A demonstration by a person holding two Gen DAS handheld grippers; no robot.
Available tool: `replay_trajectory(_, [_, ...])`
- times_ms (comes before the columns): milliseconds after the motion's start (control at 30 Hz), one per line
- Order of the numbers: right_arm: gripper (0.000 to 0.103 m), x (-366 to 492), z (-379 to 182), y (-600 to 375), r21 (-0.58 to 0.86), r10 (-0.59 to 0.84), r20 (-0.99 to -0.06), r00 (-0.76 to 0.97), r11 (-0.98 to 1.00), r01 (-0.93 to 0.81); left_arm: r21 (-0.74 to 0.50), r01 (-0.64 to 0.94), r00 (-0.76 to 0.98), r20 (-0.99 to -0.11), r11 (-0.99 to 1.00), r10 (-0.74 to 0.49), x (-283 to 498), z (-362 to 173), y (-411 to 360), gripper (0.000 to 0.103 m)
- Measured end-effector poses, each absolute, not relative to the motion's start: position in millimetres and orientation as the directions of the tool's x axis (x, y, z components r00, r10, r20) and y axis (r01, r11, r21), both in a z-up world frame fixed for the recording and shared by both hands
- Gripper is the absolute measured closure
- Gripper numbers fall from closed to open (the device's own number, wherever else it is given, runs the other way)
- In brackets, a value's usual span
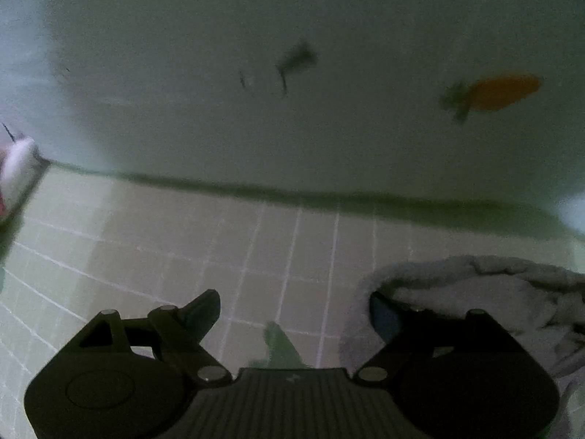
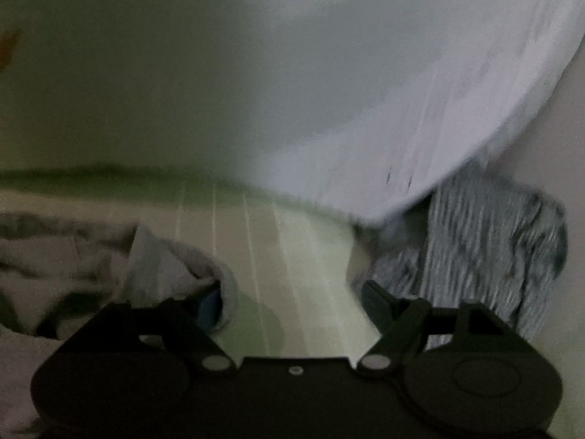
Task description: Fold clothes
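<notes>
Left gripper (image 1: 294, 314): jaws spread, nothing pinched; grey garment (image 1: 486, 296) touching inner finger. Right gripper (image 2: 292, 303): spread likewise; same garment bunched between both, over tiled floor (image 1: 182, 241).

The right gripper (image 2: 292, 303) hung over the tiled floor (image 2: 292, 256), jaws wide, nothing between them. A grey garment (image 2: 73, 256) lay bunched at its left finger. A striped cloth (image 2: 493, 248) lay right, under a white sheet (image 2: 420, 109). All was blurred.
</notes>
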State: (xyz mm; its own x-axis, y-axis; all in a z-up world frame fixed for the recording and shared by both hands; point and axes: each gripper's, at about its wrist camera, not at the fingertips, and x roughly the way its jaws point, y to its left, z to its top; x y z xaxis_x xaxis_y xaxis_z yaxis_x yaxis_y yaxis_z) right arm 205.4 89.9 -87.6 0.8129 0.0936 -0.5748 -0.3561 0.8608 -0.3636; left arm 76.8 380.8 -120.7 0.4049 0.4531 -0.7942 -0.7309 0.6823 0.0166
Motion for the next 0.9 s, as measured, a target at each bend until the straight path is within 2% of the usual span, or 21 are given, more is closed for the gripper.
replay_trajectory(133, [0.023, 174.1, -56.1, 85.6, -0.41, 0.136, -0.434, 0.89, 0.85, -0.33, -0.003, -0.75, 0.463, -0.717, 0.661, 0.522, 45.0, -90.4, 361.2, 0.016])
replay_trajectory(233, [0.023, 152.1, -40.3, 73.1, -0.392, 0.155, -0.379, 0.912, 0.866, -0.31, -0.036, -0.764, 0.497, -0.668, 0.644, 0.553, 13.6, -71.8, 347.0, 0.016])
replay_trajectory(467, [0.022, 98.9, -29.1, 29.6, -0.307, 0.194, -0.33, 0.924, 0.904, -0.299, -0.078, -0.767, 0.532, -0.632, 0.637, 0.563, -48.9, -61.1, 312.9, 0.016])
replay_trajectory(600, [0.021, 61.7, -38.7, 8.6, -0.303, 0.201, -0.304, 0.931, 0.906, -0.295, -0.05, -0.762, 0.522, -0.638, 0.645, 0.567, -82.7, -66.1, 286.3, 0.016])
replay_trajectory(733, [0.02, 32.0, -56.2, -10.2, -0.328, 0.201, -0.33, 0.922, 0.892, -0.312, -0.028, -0.757, 0.49, -0.686, 0.653, 0.538, -106.5, -84.8, 267.1, 0.016])
replay_trajectory(900, [0.02, 24.4, -91.3, -28.8, -0.285, 0.189, -0.496, 0.847, 0.887, -0.364, -0.033, -0.748, 0.442, -0.769, 0.662, 0.461, -119.7, -113.3, 256.0, 0.016])
